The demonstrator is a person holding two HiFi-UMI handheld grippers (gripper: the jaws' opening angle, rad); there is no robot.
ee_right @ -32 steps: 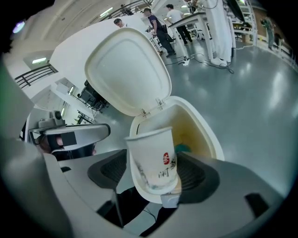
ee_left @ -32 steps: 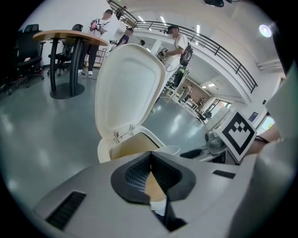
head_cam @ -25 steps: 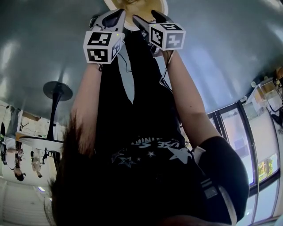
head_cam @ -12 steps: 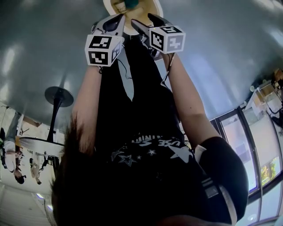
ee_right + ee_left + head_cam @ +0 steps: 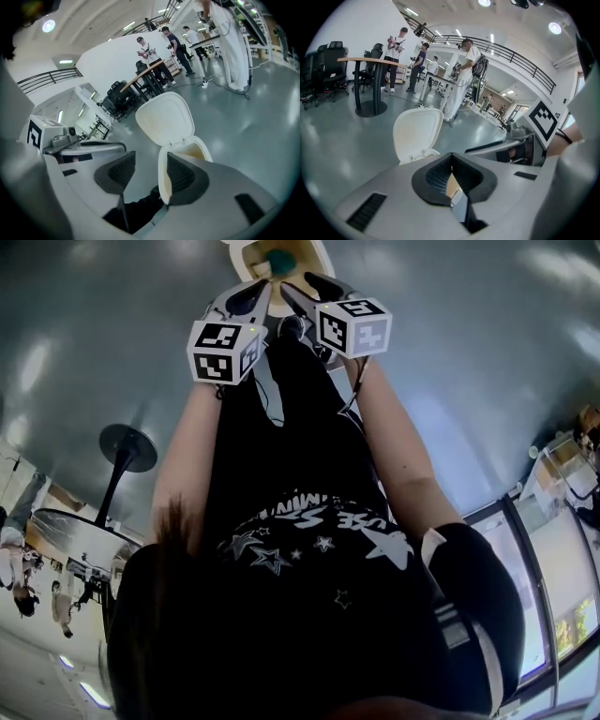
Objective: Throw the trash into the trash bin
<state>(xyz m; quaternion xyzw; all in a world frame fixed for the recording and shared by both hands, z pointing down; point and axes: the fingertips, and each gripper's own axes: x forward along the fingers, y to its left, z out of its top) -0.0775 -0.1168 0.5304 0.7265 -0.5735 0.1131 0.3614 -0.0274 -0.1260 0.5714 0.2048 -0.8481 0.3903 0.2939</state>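
- The trash bin (image 5: 199,149), lid up, lies just ahead of and below both sets of fingers, teal trash (image 5: 278,259) inside
- Right gripper (image 5: 149,166) fingers apart, empty, have just been closing; left gripper (image 5: 451,165) fingers together

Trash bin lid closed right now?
No, the trash bin is open, its lid tipped up behind the rim in the right gripper view.

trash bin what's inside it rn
In the head view the open trash bin shows a cream inner wall and one teal item, too small to identify. The right gripper covers its depths in that gripper's view.
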